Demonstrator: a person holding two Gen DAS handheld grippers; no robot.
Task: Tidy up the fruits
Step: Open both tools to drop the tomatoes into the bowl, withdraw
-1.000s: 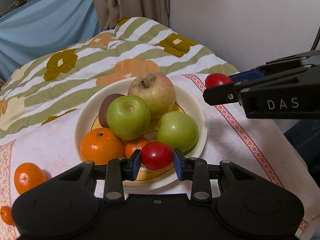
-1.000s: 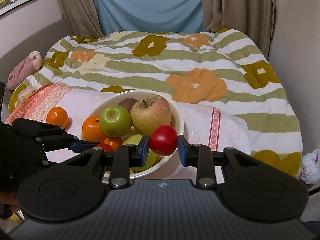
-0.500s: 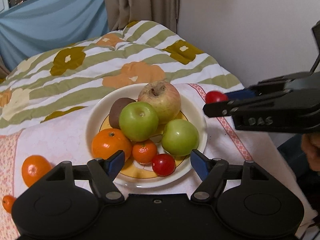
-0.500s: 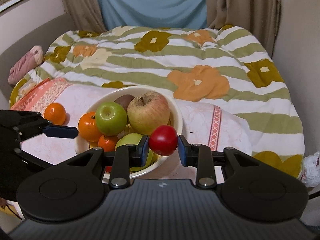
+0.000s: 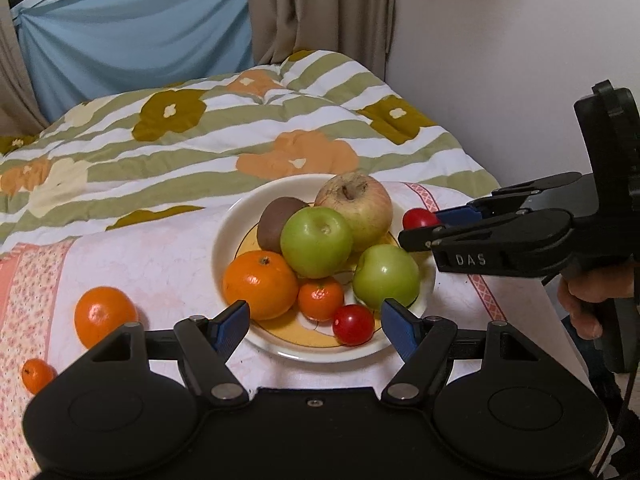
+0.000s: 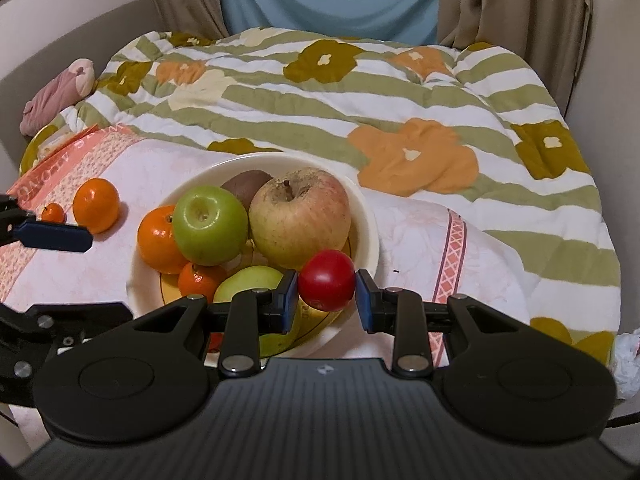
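A white bowl (image 5: 228, 236) on a pink cloth holds two green apples (image 5: 316, 240), a russet apple (image 5: 356, 204), a kiwi (image 5: 276, 220), two oranges (image 5: 260, 284) and a small red tomato (image 5: 354, 325) at its front rim. My left gripper (image 5: 316, 326) is open and empty, just in front of the bowl. My right gripper (image 6: 327, 294) is shut on a second red tomato (image 6: 327, 280) and holds it over the bowl's (image 6: 368, 224) right edge. That tomato also shows in the left wrist view (image 5: 418, 219).
A large orange (image 5: 105, 315) and a tiny orange (image 5: 37, 374) lie on the cloth left of the bowl. A striped flowered quilt (image 6: 360, 100) covers the bed behind. A wall stands at the right.
My left gripper opened, let its red tomato go onto the bowl's front rim and drew back. My right gripper still holds its tomato by the bowl's right edge.
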